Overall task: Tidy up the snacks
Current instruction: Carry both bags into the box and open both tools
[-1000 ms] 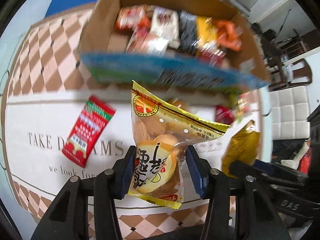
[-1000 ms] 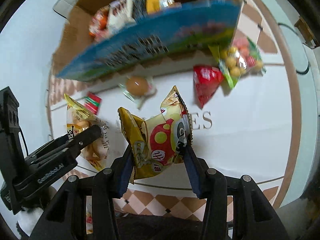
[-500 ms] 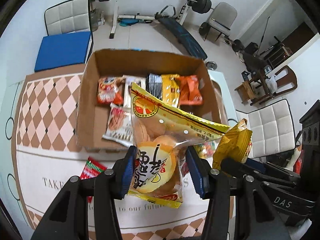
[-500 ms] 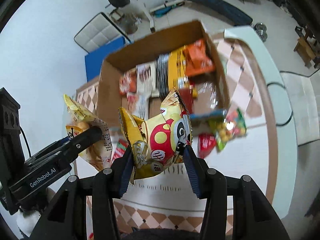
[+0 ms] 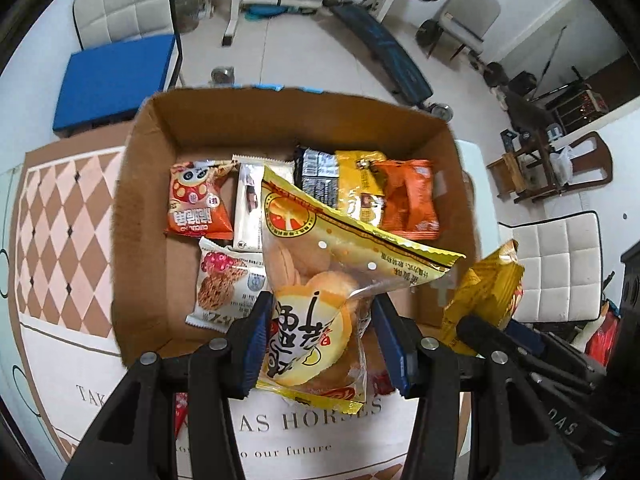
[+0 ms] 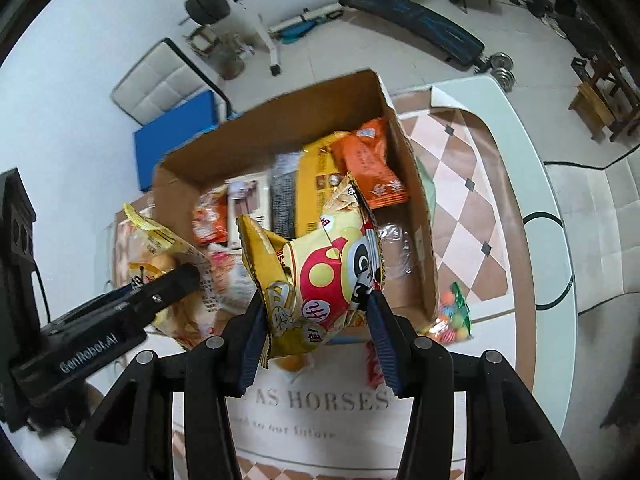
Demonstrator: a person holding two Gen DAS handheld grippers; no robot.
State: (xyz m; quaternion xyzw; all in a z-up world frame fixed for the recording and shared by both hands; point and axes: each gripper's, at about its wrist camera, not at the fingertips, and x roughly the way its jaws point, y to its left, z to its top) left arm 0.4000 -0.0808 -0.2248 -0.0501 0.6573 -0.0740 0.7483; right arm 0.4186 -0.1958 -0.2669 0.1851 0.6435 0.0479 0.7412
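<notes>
My left gripper [image 5: 320, 340] is shut on a clear yellow bag of round biscuits [image 5: 320, 280], held above the near edge of an open cardboard box [image 5: 136, 200]. My right gripper [image 6: 316, 336] is shut on a yellow mushroom-print snack bag [image 6: 324, 276], held above the same box [image 6: 416, 208]. The box holds several snack packs, among them an orange pack [image 5: 408, 200] and a cookie pack [image 5: 228, 284]. The right gripper's bag shows at the right of the left wrist view [image 5: 484, 288]. The left gripper's bag shows at the left of the right wrist view [image 6: 160, 256].
The box stands on a table with a checkered and lettered mat [image 5: 60, 232]. A bag of coloured candy balls [image 6: 452, 320] and a red pack [image 6: 374, 364] lie on the mat by the box's near right corner. White chairs and gym gear stand on the floor beyond.
Both grippers rose and moved forward with their bags, from low over the mat to above the box. The view now looks down into the box.
</notes>
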